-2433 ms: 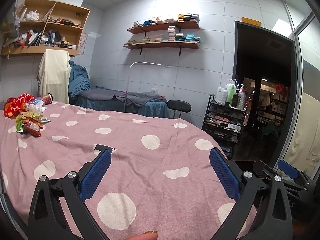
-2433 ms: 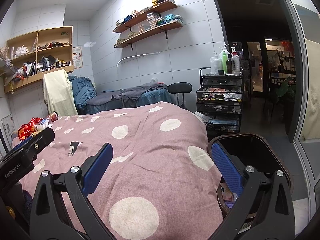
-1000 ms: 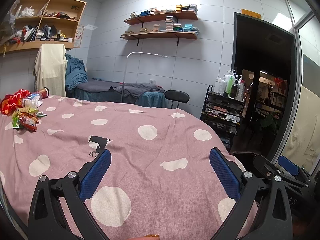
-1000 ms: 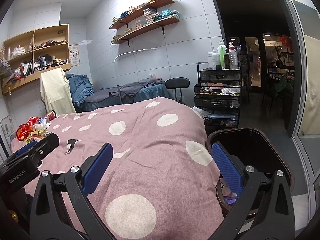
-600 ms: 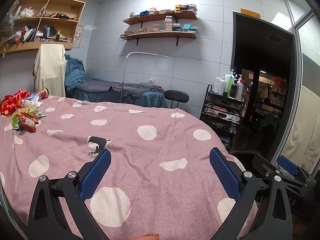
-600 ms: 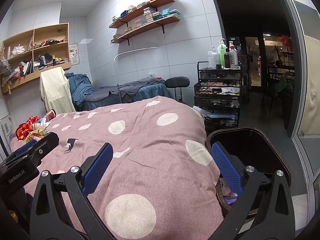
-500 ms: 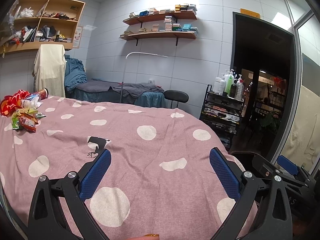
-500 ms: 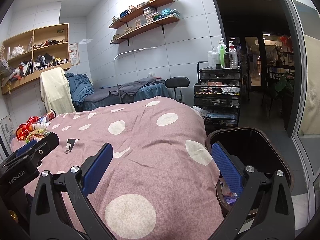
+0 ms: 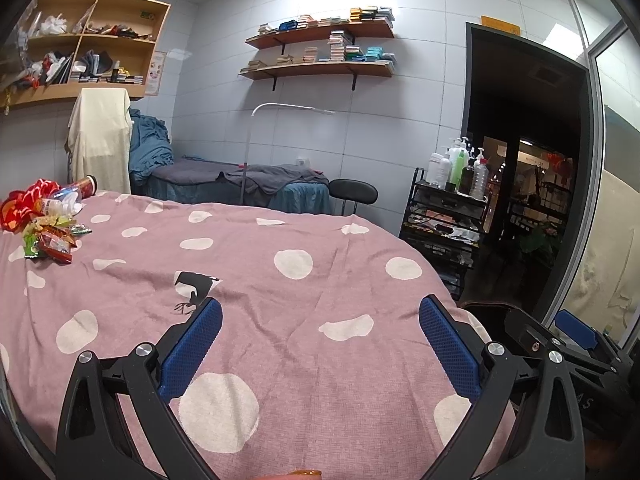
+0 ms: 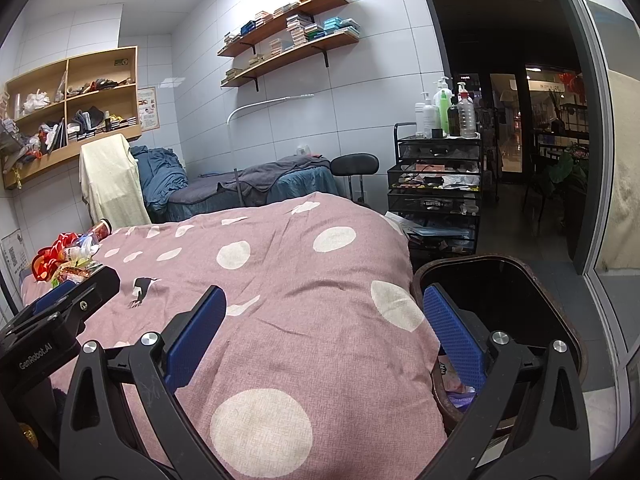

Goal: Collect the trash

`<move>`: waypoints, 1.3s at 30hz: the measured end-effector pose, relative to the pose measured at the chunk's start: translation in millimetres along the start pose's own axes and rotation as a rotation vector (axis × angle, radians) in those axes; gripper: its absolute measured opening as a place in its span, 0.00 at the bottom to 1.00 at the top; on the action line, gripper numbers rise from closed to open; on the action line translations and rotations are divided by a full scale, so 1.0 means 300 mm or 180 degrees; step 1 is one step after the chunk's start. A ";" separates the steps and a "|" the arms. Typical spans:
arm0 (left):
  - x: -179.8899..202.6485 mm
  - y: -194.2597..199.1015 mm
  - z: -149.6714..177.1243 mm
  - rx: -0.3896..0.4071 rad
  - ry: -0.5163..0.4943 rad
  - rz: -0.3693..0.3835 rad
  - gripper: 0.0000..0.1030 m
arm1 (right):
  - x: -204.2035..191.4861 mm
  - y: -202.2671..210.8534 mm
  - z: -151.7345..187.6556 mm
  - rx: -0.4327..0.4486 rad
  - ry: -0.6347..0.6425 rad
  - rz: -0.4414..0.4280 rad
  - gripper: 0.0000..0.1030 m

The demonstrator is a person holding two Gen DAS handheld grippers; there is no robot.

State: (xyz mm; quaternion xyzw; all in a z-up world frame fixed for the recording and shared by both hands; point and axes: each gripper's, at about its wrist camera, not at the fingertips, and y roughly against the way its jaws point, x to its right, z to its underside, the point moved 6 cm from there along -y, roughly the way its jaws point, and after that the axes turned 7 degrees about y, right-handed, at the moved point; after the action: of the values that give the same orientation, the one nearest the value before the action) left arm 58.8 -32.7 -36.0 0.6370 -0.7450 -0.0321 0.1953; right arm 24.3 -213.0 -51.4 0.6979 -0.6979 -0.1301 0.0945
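Observation:
A pile of trash (image 9: 44, 220), red and green wrappers with a plastic bottle and a can, lies at the far left of the pink polka-dot bed cover (image 9: 280, 280). It also shows in the right wrist view (image 10: 68, 258). My left gripper (image 9: 320, 320) is open and empty above the cover's near part, far from the pile. My right gripper (image 10: 324, 312) is open and empty over the bed's right edge. A dark bin (image 10: 516, 288) stands on the floor just right of the bed, with some trash at its bottom.
A black trolley (image 10: 436, 184) with bottles stands beyond the bed's right side, next to a black stool (image 10: 354, 166). A second bed (image 9: 240, 184) is against the back wall. A dark doorway (image 9: 524, 184) is at right. The left gripper's body (image 10: 52, 320) is at the right view's lower left.
Both grippers have stayed open and empty. The left view has drifted slightly back and up from the bed since the earliest frame; little movement in the last second.

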 end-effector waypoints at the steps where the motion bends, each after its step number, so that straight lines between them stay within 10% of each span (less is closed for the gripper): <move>1: 0.000 0.000 0.002 -0.0005 -0.0003 0.0003 0.95 | -0.001 -0.001 -0.002 -0.0003 0.0000 0.0001 0.95; 39: -0.011 -0.019 0.014 -0.0082 -0.0032 0.0026 0.95 | 0.005 -0.004 0.002 -0.0021 0.0011 0.0000 0.95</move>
State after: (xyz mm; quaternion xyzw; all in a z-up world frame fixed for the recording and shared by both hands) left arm 63.2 -31.5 -42.4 0.6312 -0.7481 -0.0441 0.1999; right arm 25.2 -214.4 -52.4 0.6978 -0.6973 -0.1312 0.0980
